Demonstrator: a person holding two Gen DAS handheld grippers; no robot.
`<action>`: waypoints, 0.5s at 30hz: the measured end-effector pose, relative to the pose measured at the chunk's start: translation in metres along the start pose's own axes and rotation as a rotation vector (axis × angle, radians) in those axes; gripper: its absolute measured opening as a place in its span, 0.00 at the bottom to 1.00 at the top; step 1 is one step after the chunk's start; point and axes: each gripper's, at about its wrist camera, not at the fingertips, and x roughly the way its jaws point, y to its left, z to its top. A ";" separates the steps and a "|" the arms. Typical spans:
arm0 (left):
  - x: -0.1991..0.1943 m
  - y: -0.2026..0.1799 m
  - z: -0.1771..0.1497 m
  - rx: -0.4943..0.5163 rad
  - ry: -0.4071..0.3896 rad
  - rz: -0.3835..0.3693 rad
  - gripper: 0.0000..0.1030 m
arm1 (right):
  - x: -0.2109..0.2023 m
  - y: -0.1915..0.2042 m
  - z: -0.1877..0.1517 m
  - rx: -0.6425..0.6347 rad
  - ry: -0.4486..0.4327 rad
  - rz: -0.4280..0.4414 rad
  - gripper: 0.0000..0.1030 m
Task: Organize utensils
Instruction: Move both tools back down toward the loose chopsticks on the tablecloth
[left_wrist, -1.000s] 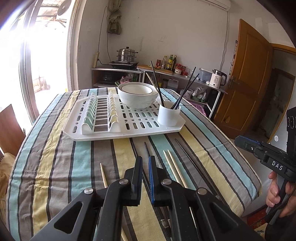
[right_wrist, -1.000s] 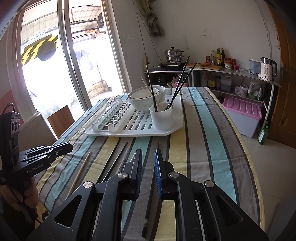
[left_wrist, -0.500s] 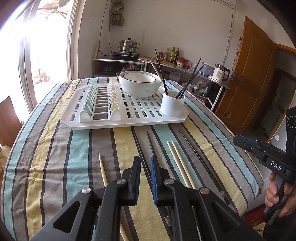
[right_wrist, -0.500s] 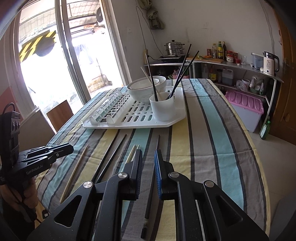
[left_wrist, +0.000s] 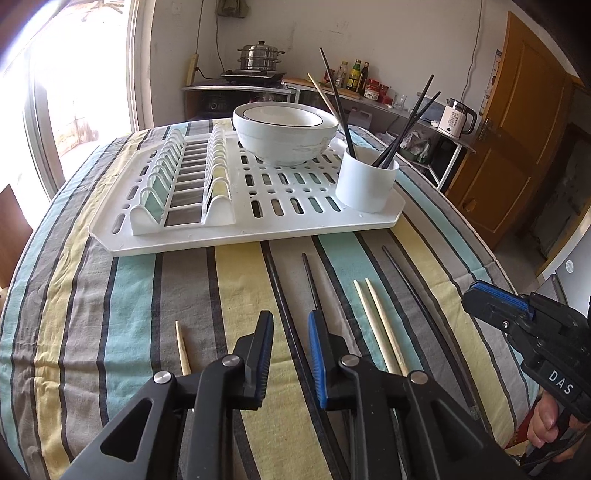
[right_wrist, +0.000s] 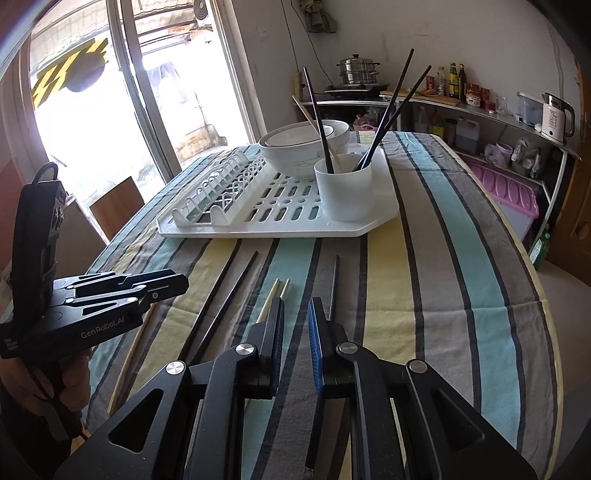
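Chopsticks lie loose on your striped table (left_wrist: 110, 295) in front of the white drying rack (left_wrist: 317, 221): black ones (left_wrist: 284, 306) and a pale pair (left_wrist: 376, 317). Your left gripper (left_wrist: 290, 325) hangs over a black one, jaws narrow, just been opening, nothing clamped. Right gripper (right_wrist: 295, 317): jaws narrow, empty. White cup (right_wrist: 347, 188) on the rack holds several chopsticks upright.
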 end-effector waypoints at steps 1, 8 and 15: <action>0.005 0.000 0.002 -0.003 0.010 0.005 0.18 | 0.004 0.000 0.001 -0.002 0.007 -0.003 0.13; 0.030 0.003 0.010 -0.014 0.049 0.026 0.18 | 0.029 0.006 0.007 -0.013 0.064 0.001 0.13; 0.046 0.005 0.013 -0.013 0.069 0.049 0.18 | 0.052 0.009 0.009 -0.013 0.111 -0.005 0.13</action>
